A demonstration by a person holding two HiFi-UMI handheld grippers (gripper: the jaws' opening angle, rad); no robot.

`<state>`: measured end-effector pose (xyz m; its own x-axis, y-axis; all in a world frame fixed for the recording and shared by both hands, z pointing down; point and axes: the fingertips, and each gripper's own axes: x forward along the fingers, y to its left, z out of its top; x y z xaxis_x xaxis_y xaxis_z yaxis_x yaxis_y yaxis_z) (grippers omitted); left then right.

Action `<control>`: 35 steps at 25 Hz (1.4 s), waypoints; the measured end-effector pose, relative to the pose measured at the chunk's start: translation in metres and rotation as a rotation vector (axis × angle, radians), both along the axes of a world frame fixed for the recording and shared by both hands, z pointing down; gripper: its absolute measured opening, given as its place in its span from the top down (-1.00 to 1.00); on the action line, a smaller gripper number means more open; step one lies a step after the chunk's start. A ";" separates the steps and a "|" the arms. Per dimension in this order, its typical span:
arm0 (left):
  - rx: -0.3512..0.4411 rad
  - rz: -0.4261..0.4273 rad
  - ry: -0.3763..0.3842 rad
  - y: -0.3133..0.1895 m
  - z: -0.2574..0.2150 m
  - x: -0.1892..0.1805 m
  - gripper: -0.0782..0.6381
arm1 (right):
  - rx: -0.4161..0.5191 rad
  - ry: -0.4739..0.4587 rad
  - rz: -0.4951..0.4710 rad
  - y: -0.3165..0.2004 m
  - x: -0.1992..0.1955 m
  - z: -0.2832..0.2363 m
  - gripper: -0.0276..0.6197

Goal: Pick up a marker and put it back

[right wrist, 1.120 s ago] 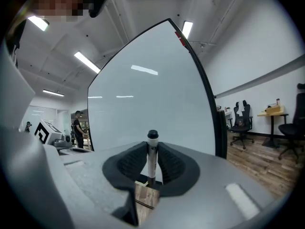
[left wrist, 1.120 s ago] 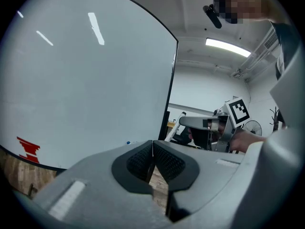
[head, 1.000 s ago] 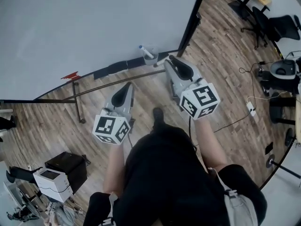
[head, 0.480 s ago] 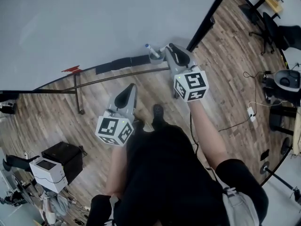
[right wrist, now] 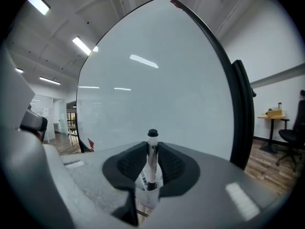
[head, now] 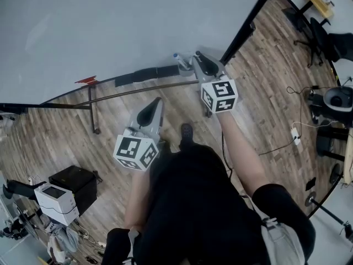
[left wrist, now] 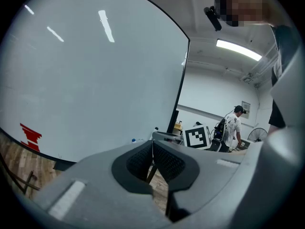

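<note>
My right gripper is held out near the lower edge of the big whiteboard, just above its black tray. It is shut on a white marker. In the right gripper view the marker stands upright between the pads, its dark cap poking above the jaws of that gripper. My left gripper hangs lower and nearer to me, over the wooden floor. Its jaws are shut with the pads touching and nothing between them.
A red patch sits at the tray's left end. The board's stand bar runs below it. A black box and a white device sit on the floor at left. Office chairs and cables are at right. A person stands far off.
My right gripper has moved forward and up toward the whiteboard's tray, carrying the marker with it. The left gripper has stayed about where it was.
</note>
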<state>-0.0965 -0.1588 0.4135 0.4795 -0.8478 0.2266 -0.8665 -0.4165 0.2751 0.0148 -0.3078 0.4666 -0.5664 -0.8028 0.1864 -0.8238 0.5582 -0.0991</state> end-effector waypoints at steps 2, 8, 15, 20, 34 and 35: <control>-0.004 -0.002 0.002 0.001 0.002 0.000 0.75 | -0.017 -0.003 0.006 -0.002 0.000 0.008 0.68; 0.002 -0.011 0.000 0.002 -0.001 -0.004 0.75 | -0.029 0.009 0.027 -0.007 0.002 0.018 0.68; 0.005 -0.014 0.000 -0.001 -0.002 -0.008 0.75 | -0.064 0.038 0.025 -0.009 -0.001 0.031 0.68; 0.005 -0.012 0.003 -0.002 -0.002 -0.008 0.75 | -0.085 0.053 0.018 -0.008 -0.002 0.037 0.67; -0.001 -0.010 -0.001 0.004 0.000 -0.004 0.75 | -0.095 0.037 0.016 0.002 0.007 0.031 0.64; -0.002 -0.010 -0.002 0.005 0.001 -0.004 0.75 | -0.091 0.033 0.018 0.002 0.008 0.029 0.64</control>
<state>-0.1004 -0.1542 0.4150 0.4706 -0.8519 0.2296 -0.8711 -0.4074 0.2741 0.0232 -0.3055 0.4958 -0.5448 -0.7915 0.2770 -0.8370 0.5336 -0.1216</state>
